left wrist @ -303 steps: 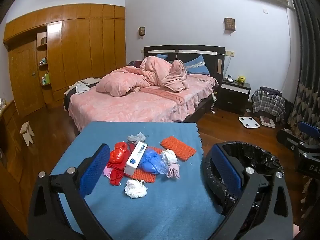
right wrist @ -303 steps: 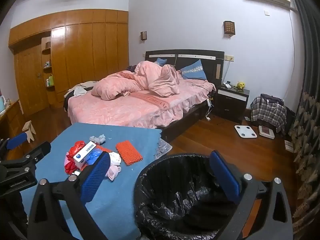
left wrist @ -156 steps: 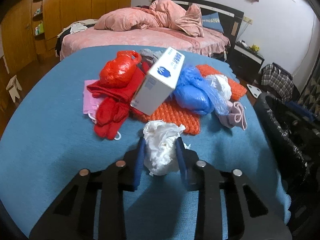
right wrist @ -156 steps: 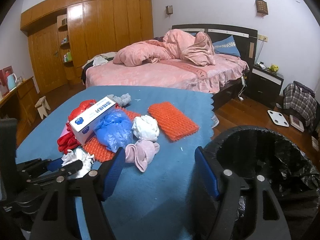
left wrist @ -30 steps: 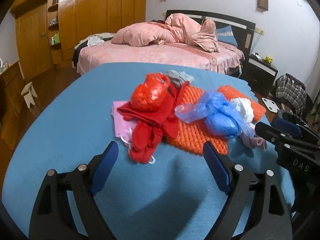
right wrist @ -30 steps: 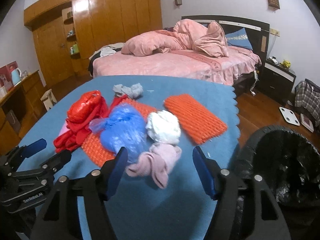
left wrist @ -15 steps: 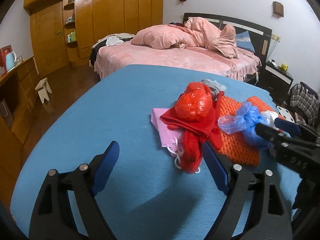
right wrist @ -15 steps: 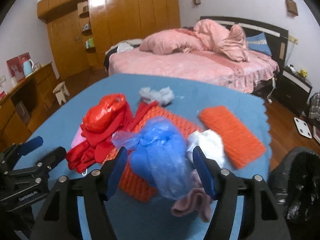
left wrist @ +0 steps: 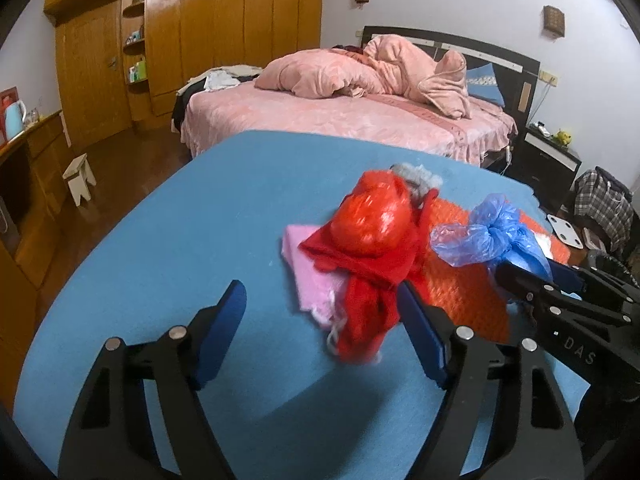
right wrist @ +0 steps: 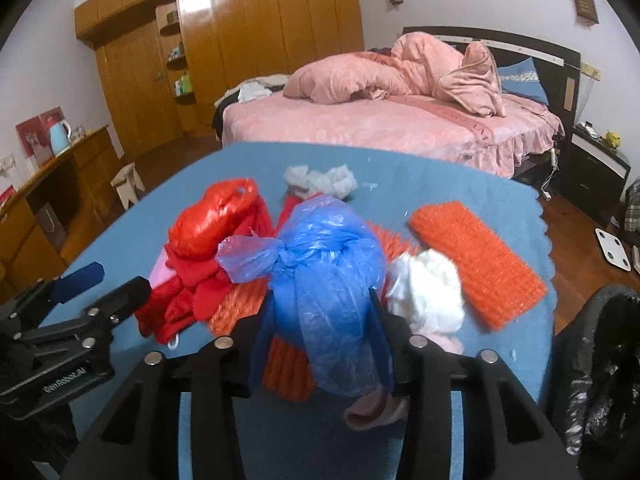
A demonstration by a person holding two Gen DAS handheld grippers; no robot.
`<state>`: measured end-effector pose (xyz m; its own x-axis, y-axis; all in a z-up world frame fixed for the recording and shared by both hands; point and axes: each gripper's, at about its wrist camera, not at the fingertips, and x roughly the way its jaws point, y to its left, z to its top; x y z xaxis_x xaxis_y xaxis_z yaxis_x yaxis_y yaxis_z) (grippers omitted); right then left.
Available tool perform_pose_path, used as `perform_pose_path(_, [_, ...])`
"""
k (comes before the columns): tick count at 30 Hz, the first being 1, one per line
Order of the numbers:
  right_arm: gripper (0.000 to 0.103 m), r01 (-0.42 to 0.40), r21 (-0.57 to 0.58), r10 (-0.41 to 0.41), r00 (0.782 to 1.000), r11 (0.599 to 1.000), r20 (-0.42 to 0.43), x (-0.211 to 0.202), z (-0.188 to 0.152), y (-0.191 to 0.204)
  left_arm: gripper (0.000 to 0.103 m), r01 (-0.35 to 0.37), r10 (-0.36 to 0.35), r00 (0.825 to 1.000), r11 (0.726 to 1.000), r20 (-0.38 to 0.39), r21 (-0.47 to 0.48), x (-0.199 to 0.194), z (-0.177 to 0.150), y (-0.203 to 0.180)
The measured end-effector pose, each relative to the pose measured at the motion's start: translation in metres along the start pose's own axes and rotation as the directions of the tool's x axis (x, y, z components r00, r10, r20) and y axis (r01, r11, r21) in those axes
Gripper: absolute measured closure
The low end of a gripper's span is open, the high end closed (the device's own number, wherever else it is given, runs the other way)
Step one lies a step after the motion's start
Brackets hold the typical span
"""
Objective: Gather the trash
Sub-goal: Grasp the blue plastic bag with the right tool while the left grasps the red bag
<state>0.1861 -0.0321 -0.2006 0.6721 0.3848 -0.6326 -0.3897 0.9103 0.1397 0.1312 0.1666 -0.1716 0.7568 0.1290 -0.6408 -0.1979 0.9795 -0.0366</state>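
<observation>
The bed [right wrist: 384, 128] fills the far field at 12 o'clock, with the wardrobe [right wrist: 240, 48] at 10 o'clock. The table [left wrist: 168, 248], under a blue cloth, takes up the near field in both views.

The bin [right wrist: 600, 364], lined with black film, stands off the table edge at 4 o'clock in the right wrist view.

The trash lies in one cluster on the table. In the right wrist view:
- Orange mat [right wrist: 480, 264] at 2 o'clock, flat on the cloth, apart from the pile.
- Blue bag [right wrist: 328, 288] at centre, knotted, lying on a second orange mat [right wrist: 236, 304].
- Red bag [right wrist: 212, 224] at 10 o'clock, on top of red cloth [right wrist: 188, 300].
- White wad [right wrist: 428, 296] at 3 o'clock, just beside the blue bag.
- Grey wad [right wrist: 320, 180] at 12 o'clock, behind the pile.
- Pink cloth [right wrist: 376, 412] at 5 o'clock, under the blue bag.

Right gripper [right wrist: 320, 320]: jaws closing, with the blue bag between them; both pads press its sides and the film bulges over them.

Left gripper [left wrist: 320, 320]: jaws closing but wide apart, gripping nothing. The red cloth lies just inside the right finger [left wrist: 420, 336]; contact cannot be determined. A pink sheet [left wrist: 308, 276] lies under the red cloth at 12 o'clock in this view.
</observation>
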Motion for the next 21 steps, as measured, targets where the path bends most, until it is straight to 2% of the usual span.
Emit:
perform_pose_path(10, [0.060,0.021,0.043,-0.020,1.000,0.999,-0.023,0.022,0.011,-0.018,0.033,0.023,-0.023,1.000,1.000,0.019,0.014,0.033,0.036,-0.017])
perform_pose_path(13, [0.060,0.021,0.039,-0.020,0.999,0.999,-0.029,0.026,0.010,-0.018,0.035,0.037,-0.037,0.999,0.999,-0.007,0.024,0.052,0.043,-0.024])
perform_pose_path(19, [0.059,0.002,0.059,0.001,0.999,0.998,-0.045,0.032,0.008,-0.022,0.055,0.073,-0.070,0.993,0.997,-0.098,0.032,0.082,0.033,-0.027])
perform_pose_path(21, [0.059,0.001,0.060,0.002,0.999,0.998,-0.050,0.034,0.008,-0.022,0.063,0.089,-0.085,0.991,0.996,-0.105,0.033,0.084,0.033,-0.027])
